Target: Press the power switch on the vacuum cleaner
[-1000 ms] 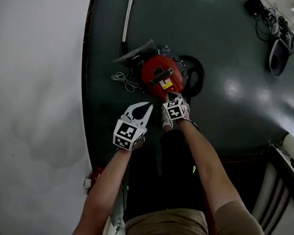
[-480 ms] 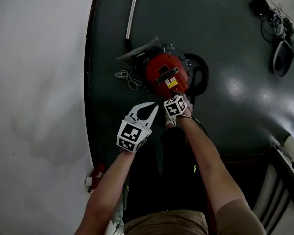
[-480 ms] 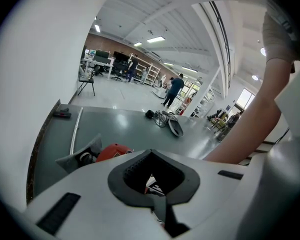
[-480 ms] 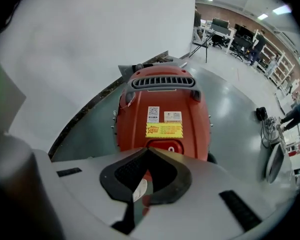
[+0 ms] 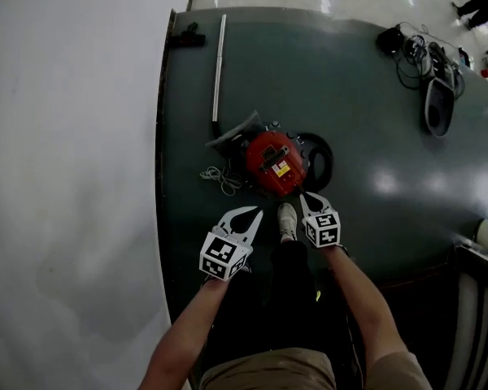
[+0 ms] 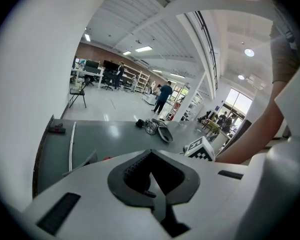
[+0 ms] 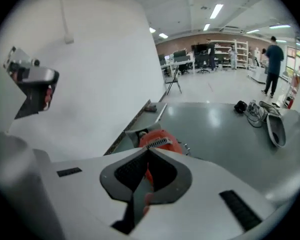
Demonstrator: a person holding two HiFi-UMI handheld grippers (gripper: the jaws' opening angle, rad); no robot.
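Vacuum cleaner (image 5: 275,162): red canister sitting on the dark green mat (image 5: 366,88), toward its left edge. The wand (image 5: 219,63) lies beyond it, the hose (image 5: 323,159) is looped at its right, and the cord (image 5: 220,178) is bunched at its left.
Right gripper (image 5: 308,196): jaws pressed together with nothing between them. A second ago its tip was down at the near edge of the red body; now it has come up and back, clear of the shell.
Left gripper (image 5: 251,212): also closed and empty. It has lifted along with the right and hangs beside the person's shoe (image 5: 287,220).
Head view: the vacuum looks smaller and farther off than it did a second ago, so I read the person as straightening up.
Meaning for task: I judge the press has been made and this is the withdrawal — both tools are backing off with nothing carried.
Unknown: the switch is too small to make out — no frame tells me whether the machine is running.
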